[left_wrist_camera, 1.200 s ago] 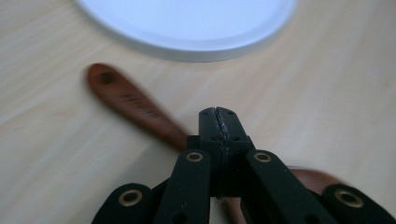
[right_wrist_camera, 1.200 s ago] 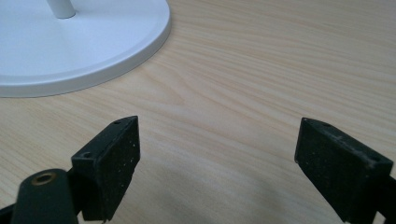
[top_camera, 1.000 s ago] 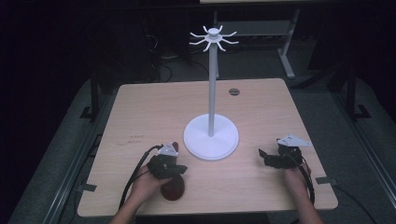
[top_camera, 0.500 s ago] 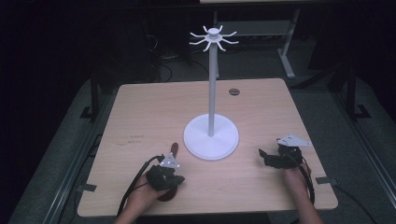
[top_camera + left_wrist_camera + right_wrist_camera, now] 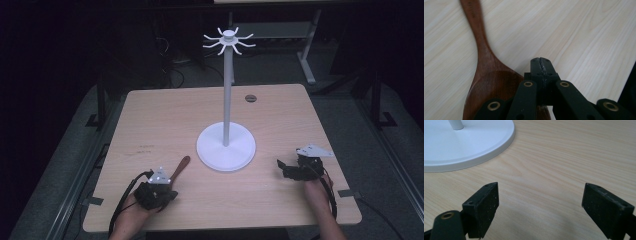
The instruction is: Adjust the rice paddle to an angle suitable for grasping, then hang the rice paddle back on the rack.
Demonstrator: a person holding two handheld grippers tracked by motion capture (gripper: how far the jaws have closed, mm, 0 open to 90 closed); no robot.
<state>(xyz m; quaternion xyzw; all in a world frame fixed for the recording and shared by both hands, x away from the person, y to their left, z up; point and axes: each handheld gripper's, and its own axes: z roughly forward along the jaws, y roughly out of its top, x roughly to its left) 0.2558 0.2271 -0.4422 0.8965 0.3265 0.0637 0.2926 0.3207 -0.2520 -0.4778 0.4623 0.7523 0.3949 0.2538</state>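
A dark wooden spoon (image 5: 484,72) lies flat on the light wood table (image 5: 165,120). In the high view its handle (image 5: 181,166) points up and to the right toward the stand. My left gripper (image 5: 541,62) is shut with nothing between the jaws. It hovers just right of the spoon's bowl, and its linkage covers part of the bowl. Seen from above, the left gripper (image 5: 159,189) sits near the table's front left. My right gripper (image 5: 540,186) stands wide open and empty over bare wood. In the high view the right gripper (image 5: 286,167) rests right of the stand's base.
A white stand has a round base (image 5: 226,147) at the table's middle, which also appears as the base (image 5: 466,142) in the right gripper view. Its thin pole ends in a ring of hooks (image 5: 229,40). A small dark grommet (image 5: 250,98) sits at the back.
My left gripper has drawn back toward the near edge and then shifted left, so the spoon's handle now shows beyond it. The right gripper has kept still.
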